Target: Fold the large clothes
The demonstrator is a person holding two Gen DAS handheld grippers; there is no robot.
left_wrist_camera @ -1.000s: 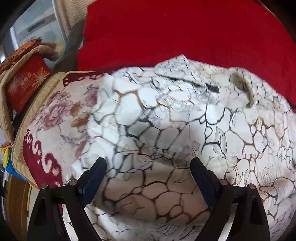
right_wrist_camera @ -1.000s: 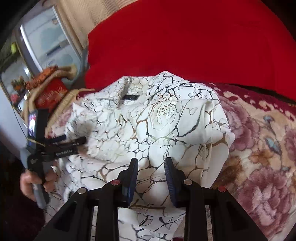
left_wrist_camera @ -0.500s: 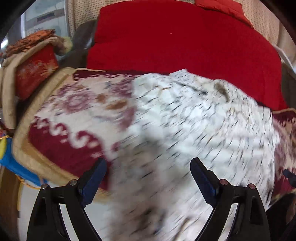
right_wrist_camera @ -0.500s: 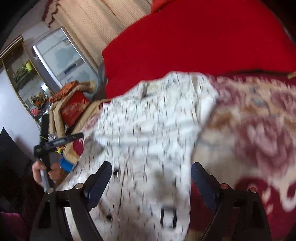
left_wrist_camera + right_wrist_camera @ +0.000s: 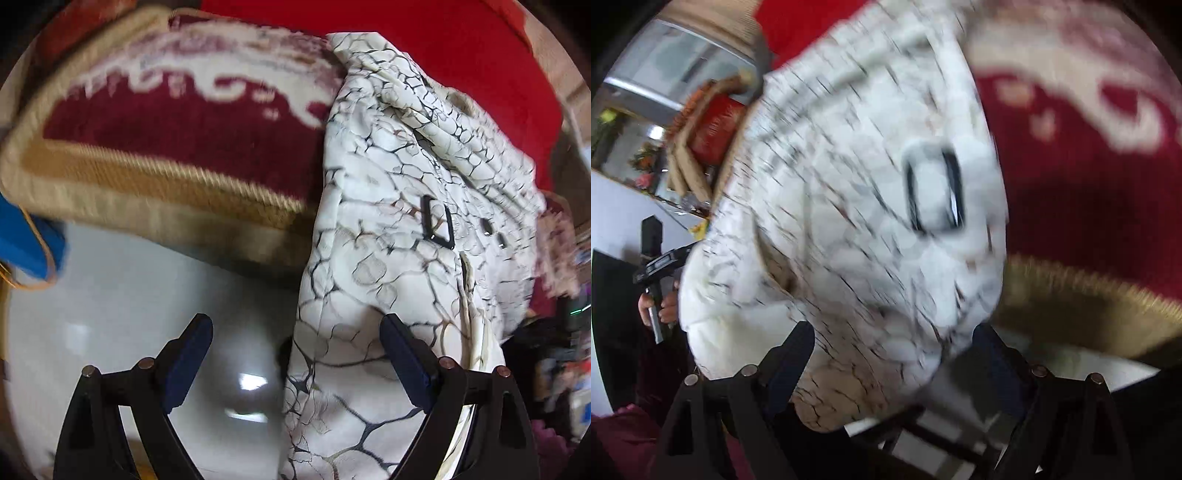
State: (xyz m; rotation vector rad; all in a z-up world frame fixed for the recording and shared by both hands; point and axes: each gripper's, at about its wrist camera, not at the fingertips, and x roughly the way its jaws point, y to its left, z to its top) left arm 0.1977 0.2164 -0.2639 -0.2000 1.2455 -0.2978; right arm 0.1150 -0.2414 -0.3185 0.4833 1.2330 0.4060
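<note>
My left gripper point(image 5: 295, 363) stands wide open and grips nothing; the white crackle-print garment point(image 5: 406, 229) hangs over the front edge of the red floral sofa cover point(image 5: 177, 122), its hem beside my right-hand pad. My right gripper point(image 5: 894, 363) is wide open too, its jaws having just parted; the garment there, blurred, seems loose between them.

I see one garment point(image 5: 399, 229), a white padded piece printed all over with thin black and tan crackle lines. In the left wrist view it fills the right half of the frame, running from the upper centre down to the bottom edge, creased and hanging over an edge. A black rectangular buckle point(image 5: 437, 225) sits right of centre. In the right wrist view the garment is blurred, filling the centre.
</note>
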